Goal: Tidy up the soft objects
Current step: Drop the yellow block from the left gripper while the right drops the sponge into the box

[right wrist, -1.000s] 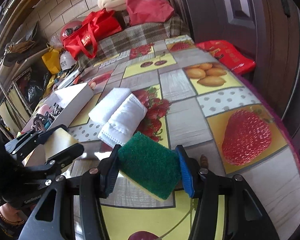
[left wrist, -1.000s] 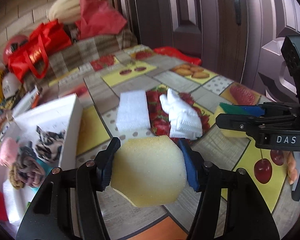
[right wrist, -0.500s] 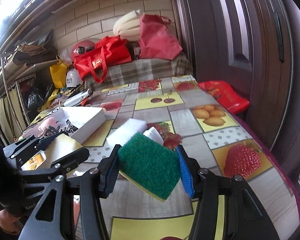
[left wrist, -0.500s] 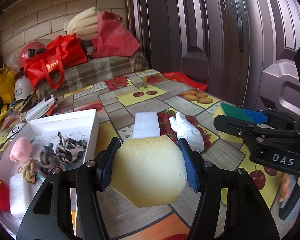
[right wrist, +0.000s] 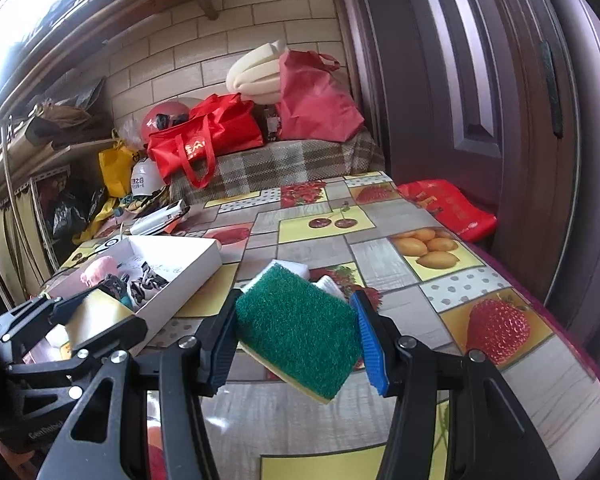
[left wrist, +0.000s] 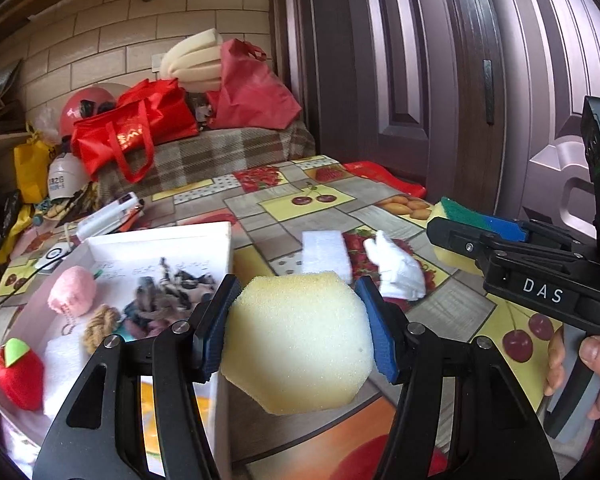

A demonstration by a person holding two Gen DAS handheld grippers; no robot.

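My left gripper is shut on a pale yellow foam sponge, held above the table beside the white box. My right gripper is shut on a green-topped scouring sponge with a yellow underside, also lifted off the table. In the left wrist view the right gripper reaches in from the right with that sponge. A white foam block and a white glove lie on the fruit-print tablecloth ahead. The box holds a pink pompom, a rope knot, patterned scrunchies and a plush strawberry.
Red bags, a plaid-covered bench and a brick wall stand at the table's far end. A dark door runs along the right side. A red packet lies off the table's right edge. A hand grips the right tool's handle.
Both grippers rose and tilted up with their sponges held, so the far wall and bags came into view. The white box now lies nearer the left gripper.
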